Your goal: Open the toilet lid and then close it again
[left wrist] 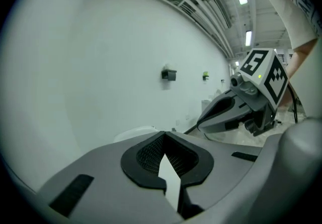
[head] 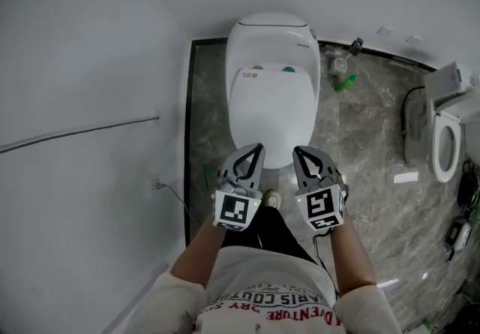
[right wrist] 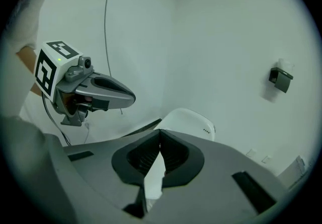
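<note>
The white toilet [head: 271, 47] stands against the wall with its lid [head: 271, 111] down flat. Both grippers hover side by side in front of the bowl's near end, above it and touching nothing. My left gripper [head: 259, 148] is shut and empty, with its tip toward the lid. My right gripper [head: 298, 151] is shut and empty too. In the left gripper view the closed jaws [left wrist: 163, 134] point over the toilet [left wrist: 135, 132], with the right gripper [left wrist: 202, 120] beside them. In the right gripper view the closed jaws [right wrist: 160, 131] face the toilet's back [right wrist: 190, 120], and the left gripper [right wrist: 133, 98] is at the left.
A white wall [head: 82, 62] runs close along the left with a thin cable [head: 75, 133] on it. A second toilet [head: 446, 141] stands at the right on the marble floor [head: 367, 152]. A green bottle [head: 345, 83] lies beside the toilet's base. The person's shoe [head: 271, 199] is below the grippers.
</note>
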`<state>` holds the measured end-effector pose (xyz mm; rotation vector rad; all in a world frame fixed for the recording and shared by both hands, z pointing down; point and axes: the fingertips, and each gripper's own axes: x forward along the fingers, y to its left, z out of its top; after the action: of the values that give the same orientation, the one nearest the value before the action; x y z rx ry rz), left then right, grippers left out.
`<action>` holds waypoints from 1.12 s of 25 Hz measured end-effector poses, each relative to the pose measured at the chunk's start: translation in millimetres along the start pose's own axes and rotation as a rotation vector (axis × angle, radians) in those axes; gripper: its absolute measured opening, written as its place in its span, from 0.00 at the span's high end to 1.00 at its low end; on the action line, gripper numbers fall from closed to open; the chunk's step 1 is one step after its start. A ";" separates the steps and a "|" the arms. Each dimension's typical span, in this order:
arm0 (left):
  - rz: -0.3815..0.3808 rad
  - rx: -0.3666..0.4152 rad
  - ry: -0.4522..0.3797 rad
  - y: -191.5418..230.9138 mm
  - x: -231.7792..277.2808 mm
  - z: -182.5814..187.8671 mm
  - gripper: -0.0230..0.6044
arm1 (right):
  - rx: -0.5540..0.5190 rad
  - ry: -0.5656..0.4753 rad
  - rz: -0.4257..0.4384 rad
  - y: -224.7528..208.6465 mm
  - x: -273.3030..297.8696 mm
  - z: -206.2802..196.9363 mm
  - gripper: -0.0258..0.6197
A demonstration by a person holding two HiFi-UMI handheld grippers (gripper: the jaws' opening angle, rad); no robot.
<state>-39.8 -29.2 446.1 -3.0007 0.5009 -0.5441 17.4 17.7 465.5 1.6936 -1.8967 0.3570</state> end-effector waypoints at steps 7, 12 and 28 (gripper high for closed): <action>0.059 -0.078 -0.138 20.7 -44.6 102.3 0.95 | 0.087 -0.189 -0.086 -27.5 -66.8 88.5 0.94; 0.066 -0.111 -0.170 9.2 -104.9 138.4 0.95 | 0.108 -0.243 -0.127 -4.4 -123.3 121.3 0.94; 0.106 -0.114 -0.337 7.0 -195.6 251.5 0.95 | 0.191 -0.412 -0.163 15.4 -206.3 198.4 0.94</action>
<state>-127.2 25.5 144.5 -3.0545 0.6755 -0.0003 -35.5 81.0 191.0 2.1682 -2.0383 0.1334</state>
